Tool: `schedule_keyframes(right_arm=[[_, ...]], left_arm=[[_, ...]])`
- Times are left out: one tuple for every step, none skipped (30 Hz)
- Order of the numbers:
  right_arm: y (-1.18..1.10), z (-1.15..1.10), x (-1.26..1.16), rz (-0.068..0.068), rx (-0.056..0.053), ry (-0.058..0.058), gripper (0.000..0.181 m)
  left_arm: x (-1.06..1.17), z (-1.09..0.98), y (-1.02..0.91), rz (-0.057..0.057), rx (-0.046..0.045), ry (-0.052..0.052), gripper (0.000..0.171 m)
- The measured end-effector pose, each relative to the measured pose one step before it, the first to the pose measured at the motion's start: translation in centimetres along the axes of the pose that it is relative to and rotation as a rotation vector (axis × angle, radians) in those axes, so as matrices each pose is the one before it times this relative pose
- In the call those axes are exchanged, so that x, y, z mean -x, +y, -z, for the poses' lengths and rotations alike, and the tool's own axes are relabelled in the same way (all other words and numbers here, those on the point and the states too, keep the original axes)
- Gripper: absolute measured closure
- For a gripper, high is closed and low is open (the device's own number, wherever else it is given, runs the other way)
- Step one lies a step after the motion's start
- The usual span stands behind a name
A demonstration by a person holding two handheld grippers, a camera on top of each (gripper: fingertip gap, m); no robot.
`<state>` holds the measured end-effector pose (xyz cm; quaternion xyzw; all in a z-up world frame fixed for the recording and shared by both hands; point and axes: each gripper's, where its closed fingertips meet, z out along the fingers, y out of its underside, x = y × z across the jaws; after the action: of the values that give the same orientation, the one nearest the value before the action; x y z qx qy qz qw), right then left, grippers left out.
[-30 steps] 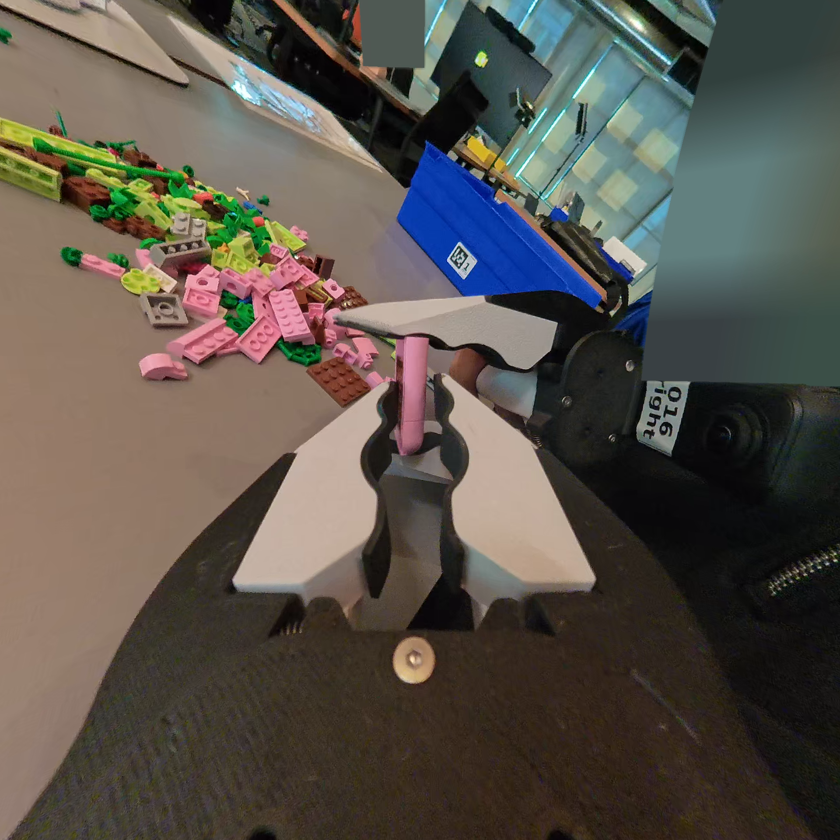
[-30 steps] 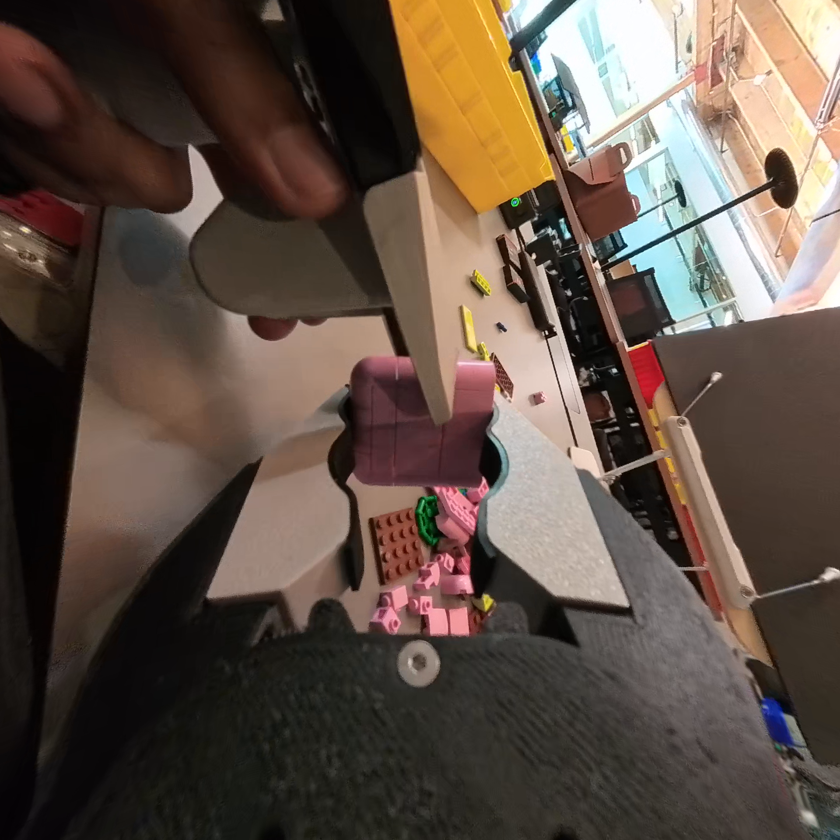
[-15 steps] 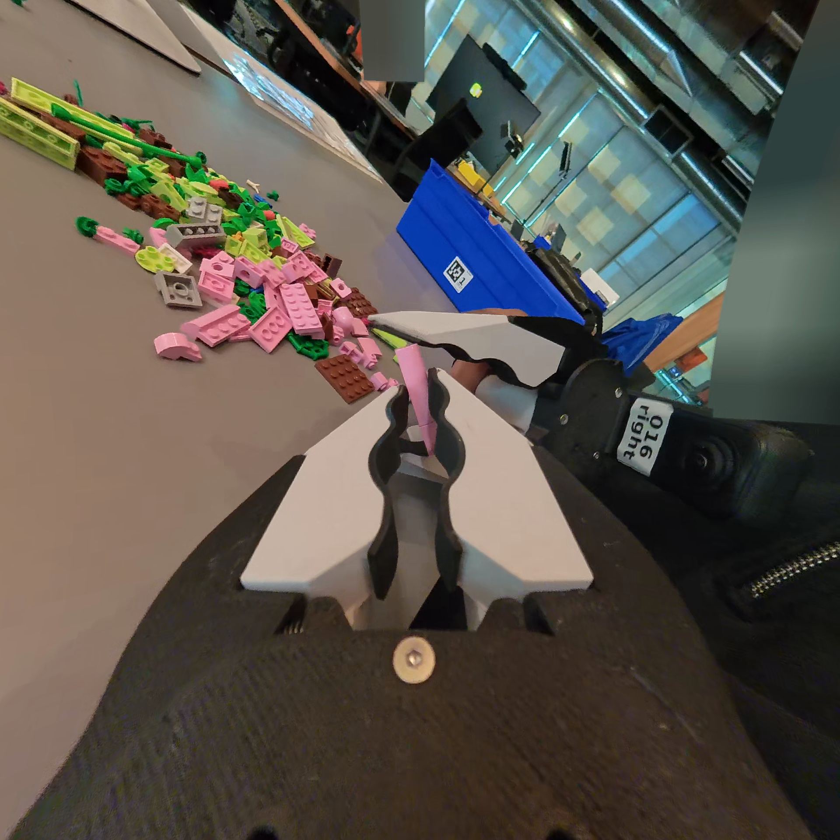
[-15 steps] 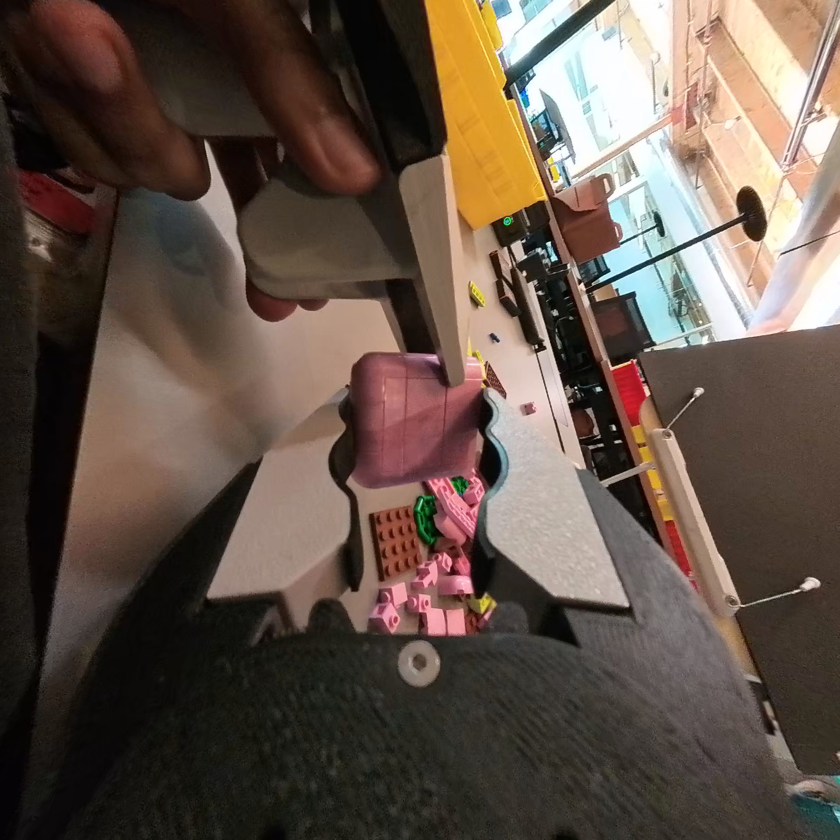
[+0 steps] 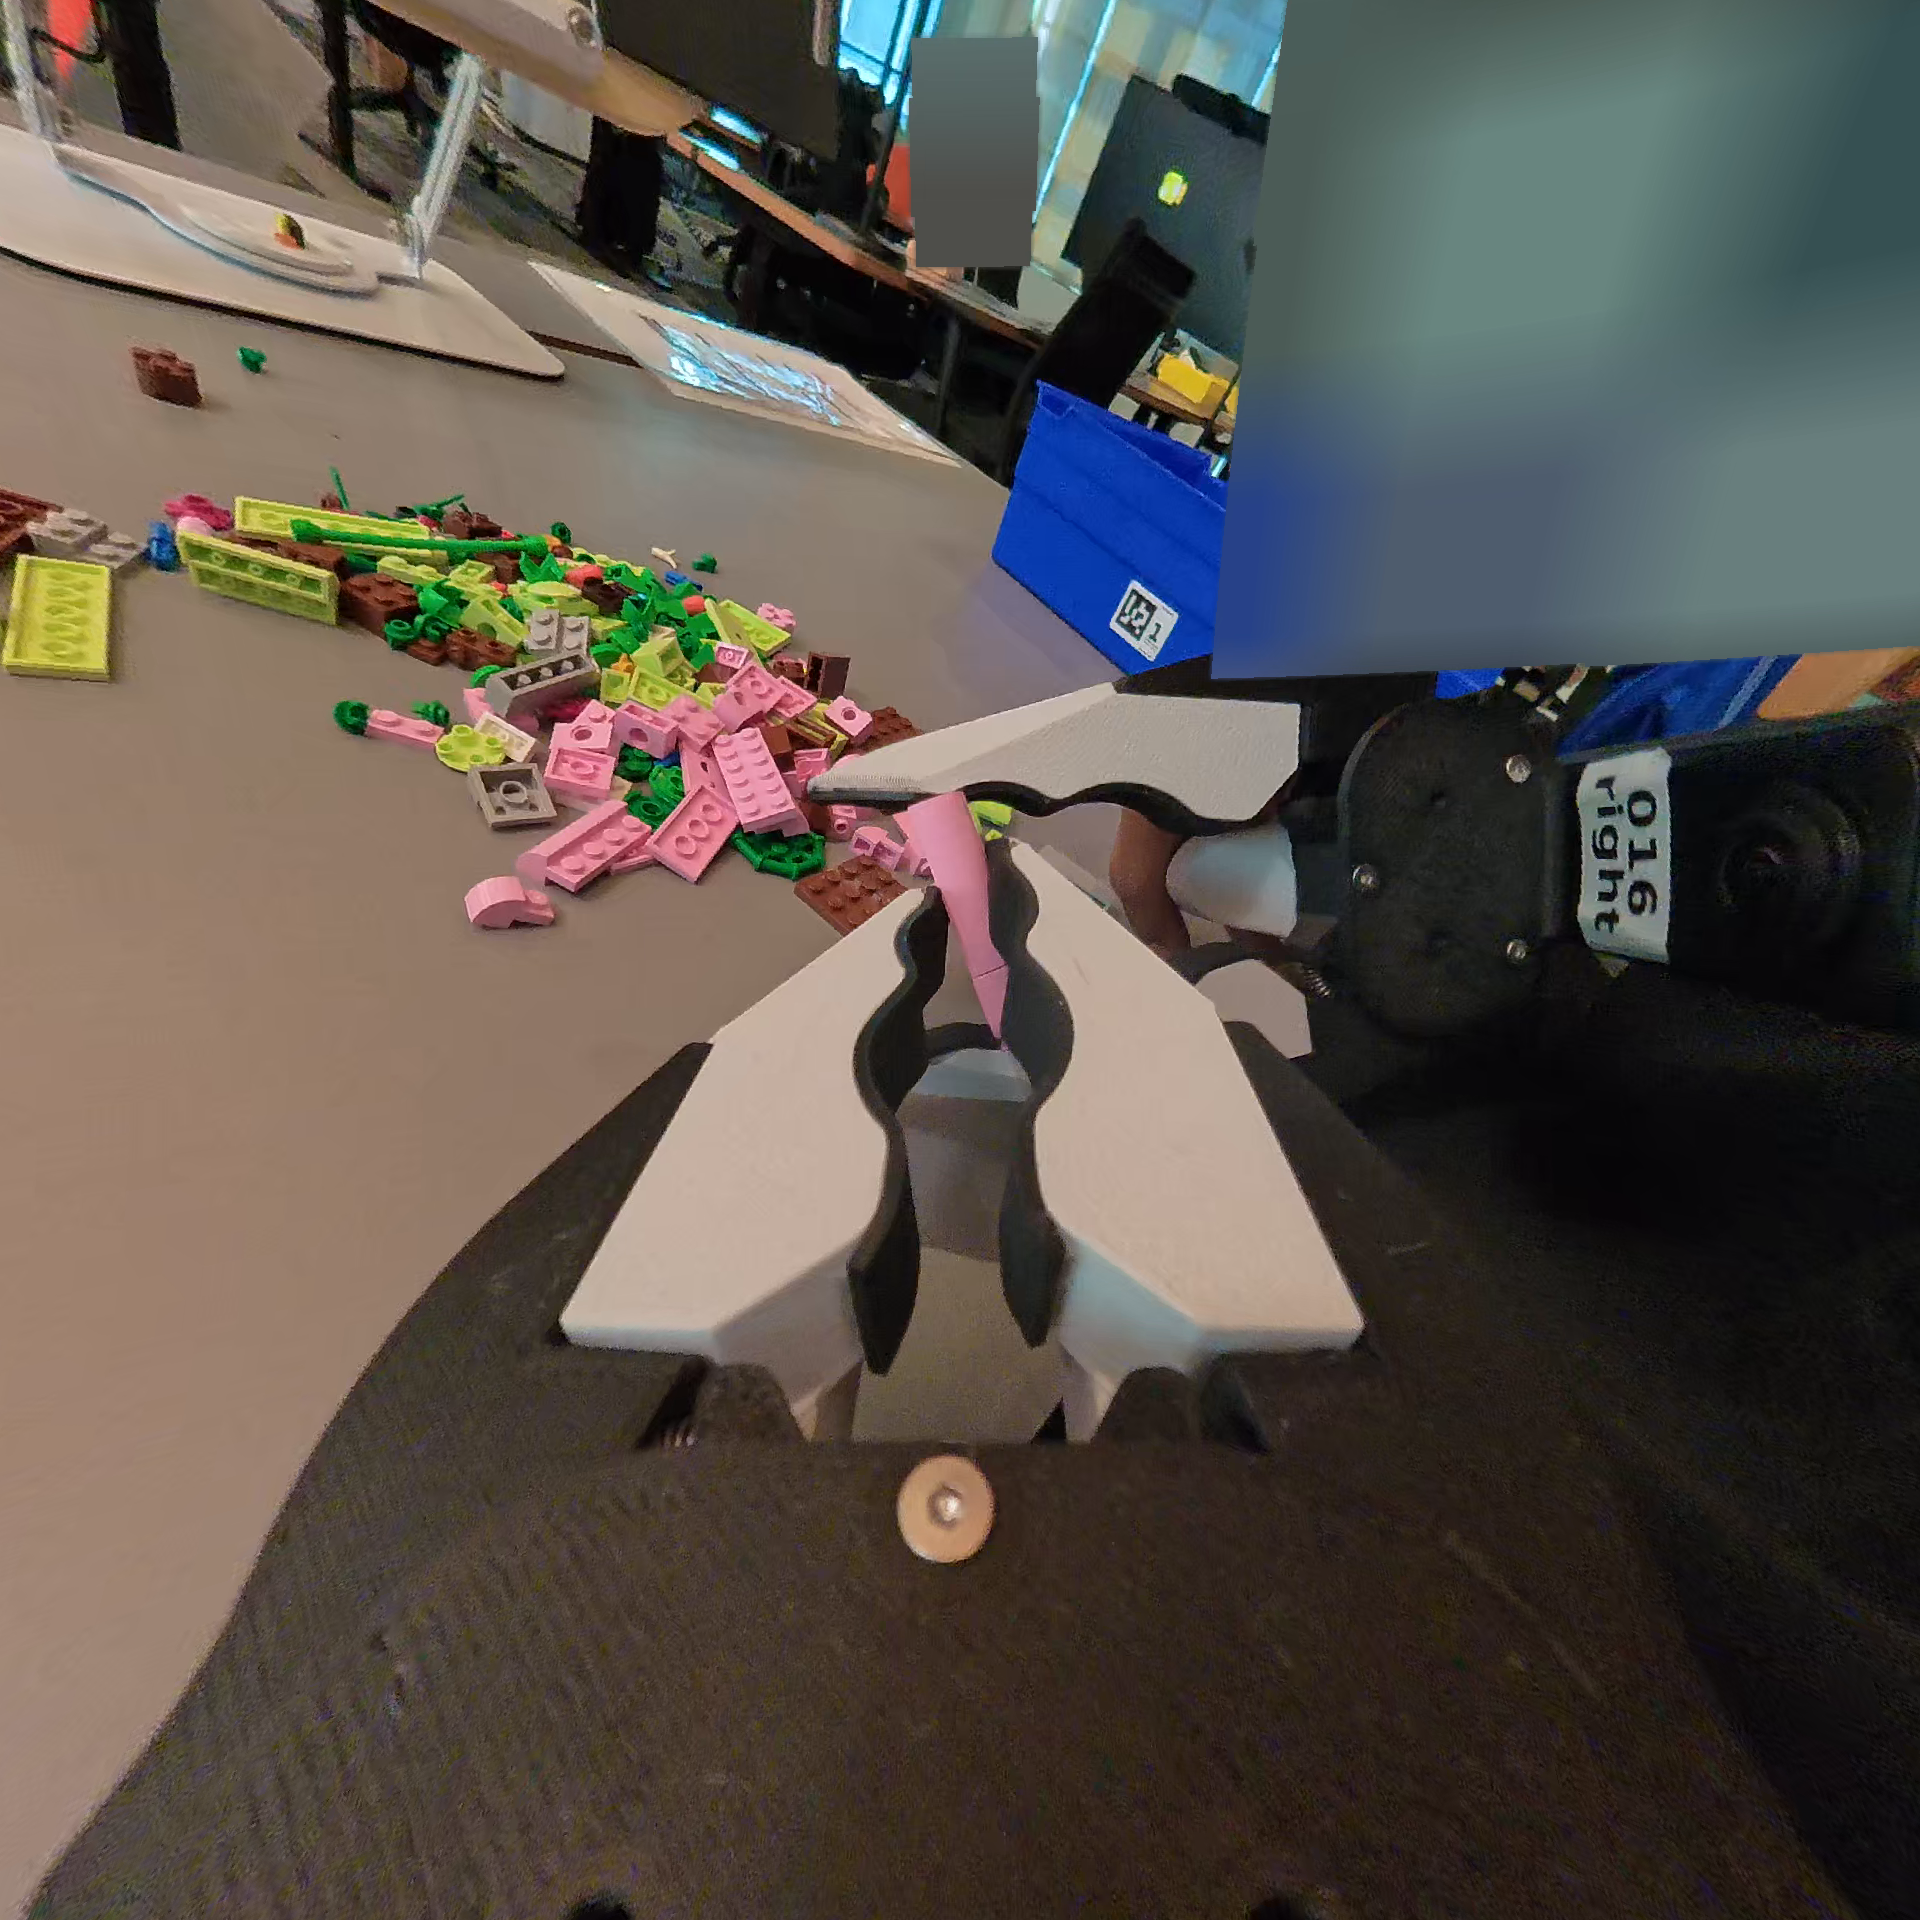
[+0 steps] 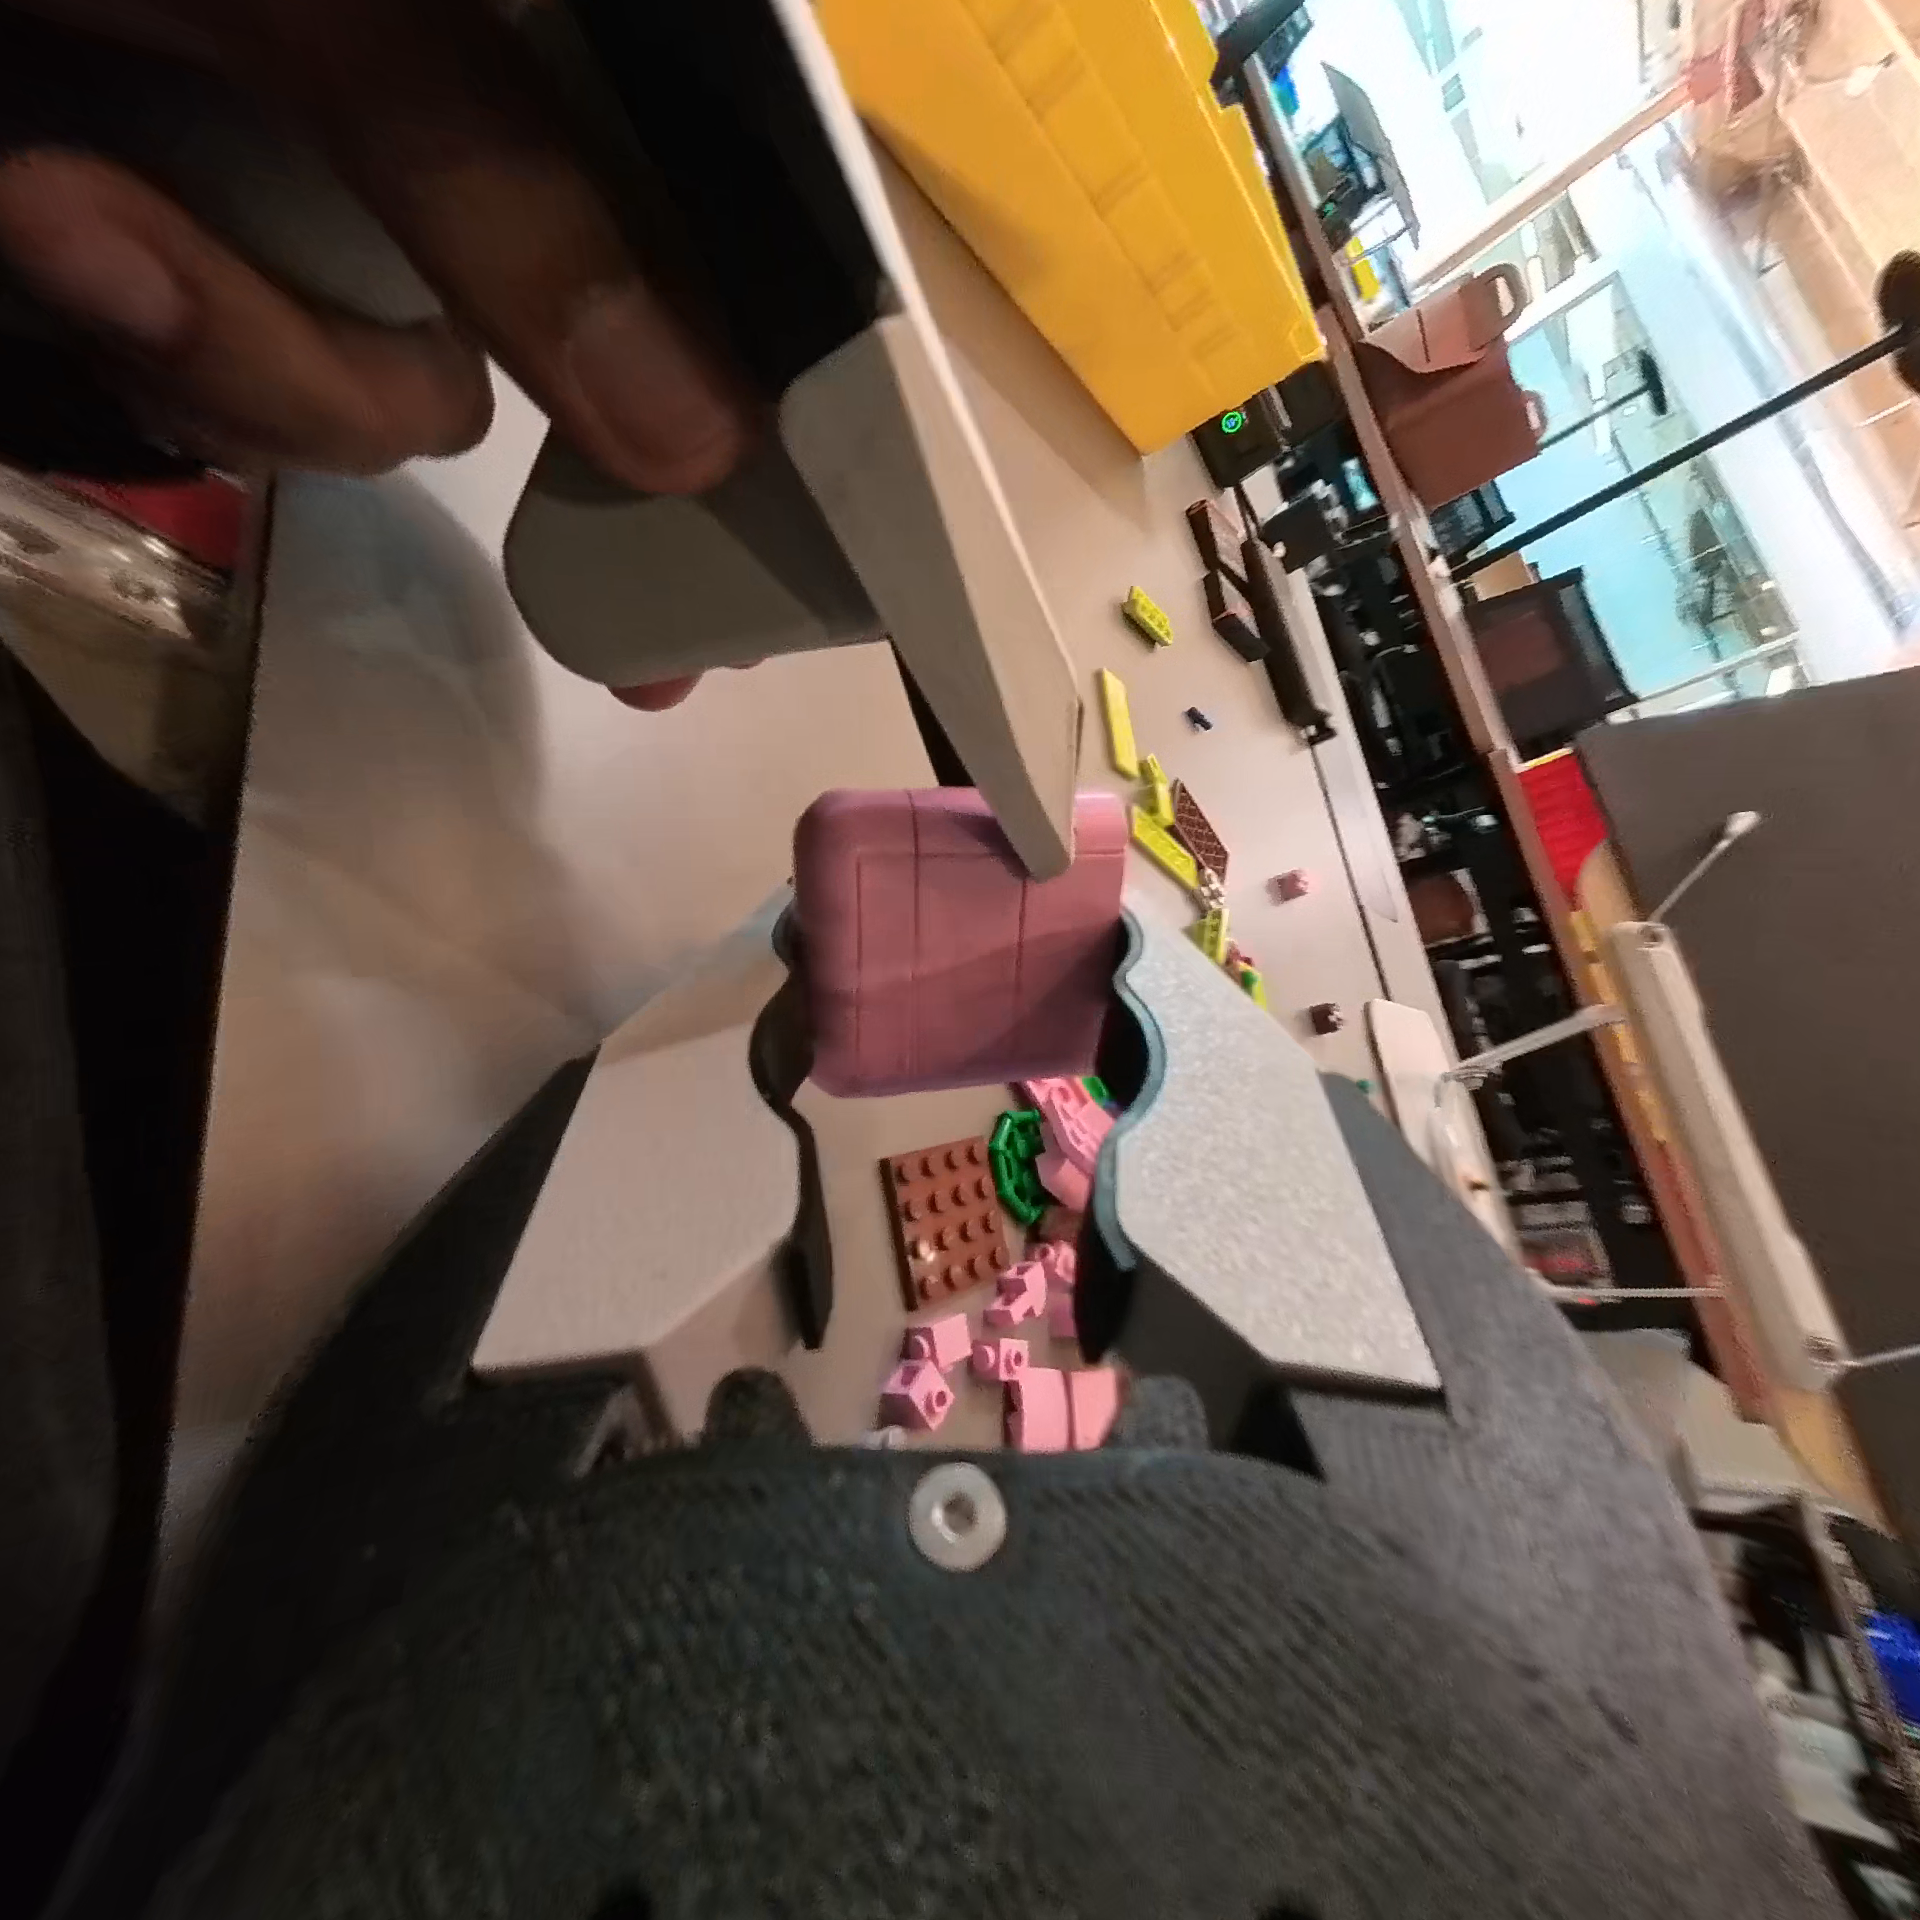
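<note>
Item: pink tile assembly [image 6: 956,956], clamped edgewise by my right gripper [image 6: 956,997]; left gripper [image 5: 971,935] apparently pinching its face; I'd keep both squeezes square.

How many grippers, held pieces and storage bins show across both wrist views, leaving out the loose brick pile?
Grippers: 2, the left gripper and the right gripper
Held pieces: 1, a pink tile panel gripped by both
Storage bins: 2, a blue bin and a yellow bin
Total: 5
</note>
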<state>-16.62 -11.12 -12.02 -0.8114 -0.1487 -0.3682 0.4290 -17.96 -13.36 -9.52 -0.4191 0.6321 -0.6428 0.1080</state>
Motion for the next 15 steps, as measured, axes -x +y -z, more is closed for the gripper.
schedule_keyframes(right_arm=[[-0.019, 0.057, 0.1, -0.0221, -0.009, -0.0152, 0.13], [-0.052, 0.084, 0.006, -0.0128, -0.0104, -0.0031, 0.13], [-0.069, 0.101, -0.087, -0.0046, -0.0067, 0.0042, 0.13], [-0.034, 0.069, -0.061, -0.0075, -0.0031, -0.0004, 0.13], [-0.022, 0.023, -0.034, -0.0128, -0.0036, -0.0027, 0.13], [-0.025, 0.065, -0.069, -0.0113, -0.0039, -0.0017, 0.13], [-0.1, 0.113, -0.111, -0.0088, -0.0071, 0.0014, 0.13], [-0.05, 0.085, -0.097, -0.006, -0.0034, 0.0023, 0.13], [0.013, 0.055, -0.075, -0.0004, 0.0004, 0.0037, 0.13], [-0.022, 0.049, -0.098, 0.0034, 0.0004, 0.0069, 0.13], [0.01, 0.034, -0.077, 0.0049, 0.0022, 0.0051, 0.13], [0.013, 0.019, -0.049, 0.0074, 0.0025, 0.0055, 0.13], [-0.022, 0.025, -0.084, 0.0096, 0.0011, 0.0095, 0.13], [-0.007, 0.006, -0.065, 0.0069, 0.0016, 0.007, 0.13], [-0.03, 0.024, -0.06, 0.0058, -0.0003, 0.0059, 0.13]], left_arm=[[0.021, -0.027, 0.04, 0.0133, 0.00455, 0.0045, 0.165], [-0.086, -0.031, -0.077, 0.0346, -0.0046, 0.0137, 0.165], [-0.049, -0.045, -0.037, 0.033, -0.00252, 0.0173, 0.165], [-0.002, -0.028, -0.076, 0.0119, -0.00577, 0.0071, 0.165], [0.036, -0.078, -0.001, -0.0056, -0.00001, -0.0069, 0.165], [-0.098, -0.032, -0.111, -0.0027, -0.0054, 0.0012, 0.165], [-0.121, -0.056, -0.126, 0.0083, -0.00824, 0.0029, 0.165], [-0.034, -0.072, -0.037, 0.0081, -0.0006, 0.0022, 0.165], [-0.038, -0.051, -0.055, 0.0093, -0.00493, 0.0046, 0.165], [-0.055, -0.045, -0.076, 0.0129, -0.00961, 0.0034, 0.165], [-0.019, -0.038, 0.022, 0.0133, -0.00007, 0.0024, 0.164], [-0.048, -0.017, -0.026, 0.0116, -0.00331, 0.0074, 0.164], [-0.052, -0.011, -0.062, 0.0132, -0.00648, 0.0061, 0.164], [0.011, -0.013, 0.004, 0.0127, -0.00171, 0.0027, 0.164], [-0.115, -0.012, -0.075, 0.0205, -0.00712, 0.0132, 0.164]])
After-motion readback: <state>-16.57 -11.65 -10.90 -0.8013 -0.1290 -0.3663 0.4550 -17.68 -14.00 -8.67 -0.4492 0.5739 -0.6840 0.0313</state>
